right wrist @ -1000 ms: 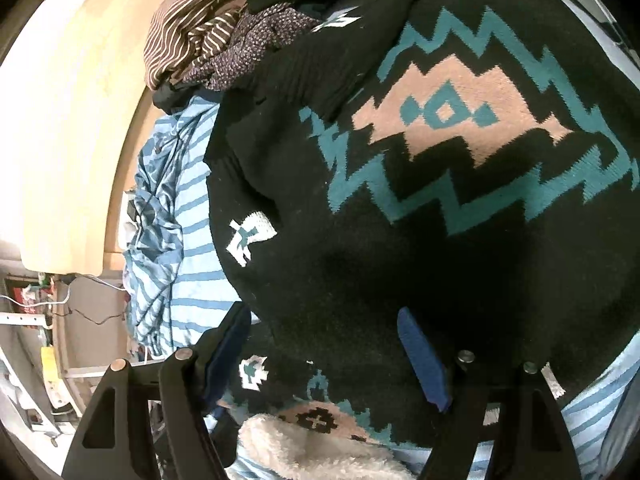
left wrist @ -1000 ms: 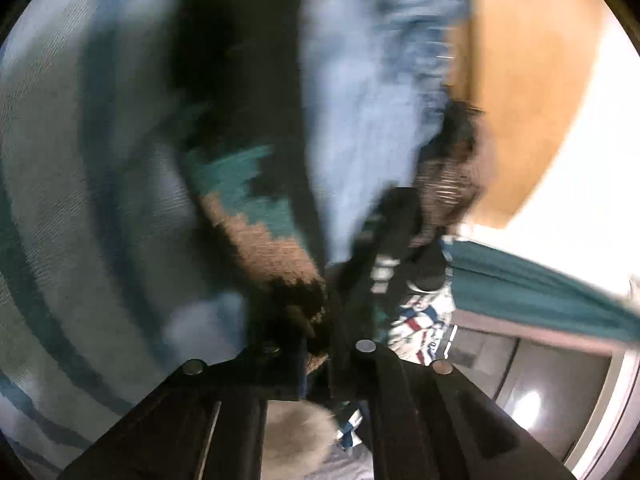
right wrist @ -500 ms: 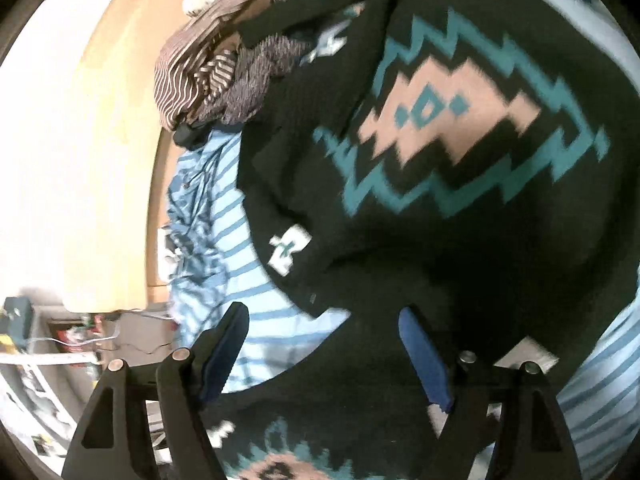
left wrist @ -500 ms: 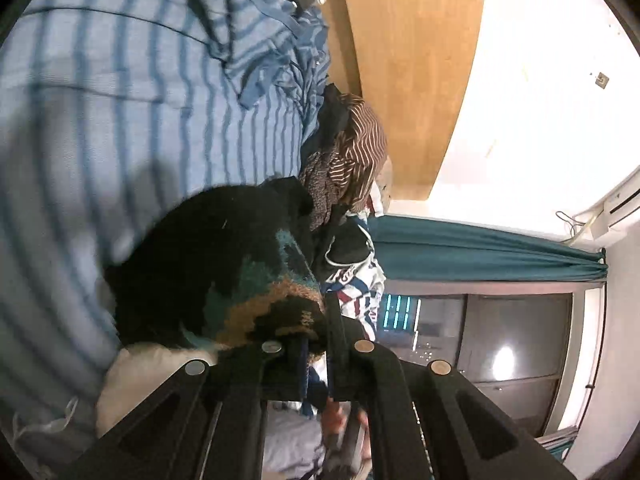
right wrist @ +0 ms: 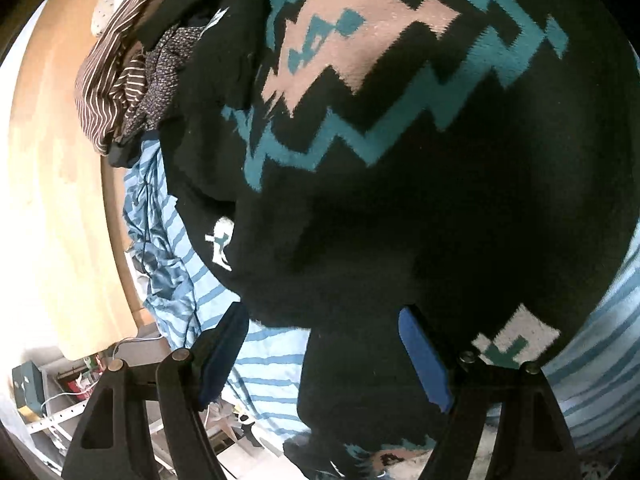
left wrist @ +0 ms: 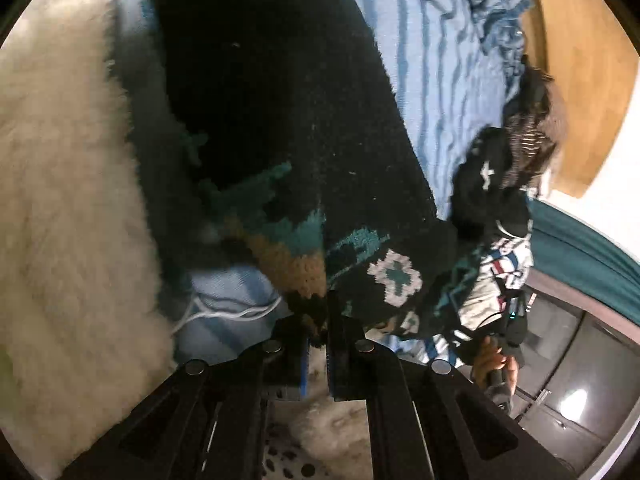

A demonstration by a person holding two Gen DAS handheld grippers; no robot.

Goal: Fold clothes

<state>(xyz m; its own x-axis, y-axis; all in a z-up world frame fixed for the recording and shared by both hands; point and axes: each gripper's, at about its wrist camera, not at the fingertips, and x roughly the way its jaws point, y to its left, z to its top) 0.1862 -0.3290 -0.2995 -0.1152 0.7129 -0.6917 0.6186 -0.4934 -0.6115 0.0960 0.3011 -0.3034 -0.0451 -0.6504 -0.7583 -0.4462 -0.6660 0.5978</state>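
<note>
A black knitted sweater with teal zigzags, a tan diamond and small white crosses lies spread on a bed covered by a blue-and-white striped sheet. It takes up most of the right wrist view, reaching from the heap of other clothes at the wooden headboard down to the near edge of the bed.

The left tool is clenched on the sweater: its two dark fingers stand almost together, with a tan-and-black patterned edge of the knit pinched between them. From that grip the sweater runs away and upward across the striped sheet. A fluffy white blanket lies along the left side of this view, touching the sweater's edge, and a thin white cord rests on the sheet just beside the pinched hem.

The right tool is released, its blue-padded fingers wide apart. It hangs over the sweater's lower border, where a dark strip of knit runs down between the fingers; the pads do not press on it.

At the headboard end, a brown garment with thin white stripes and a dark speckled one sit bunched together, touching the sweater's upper corner. In the left wrist view a person's hand grips a handle at the right, beyond the sweater, with a teal curtain behind.
</note>
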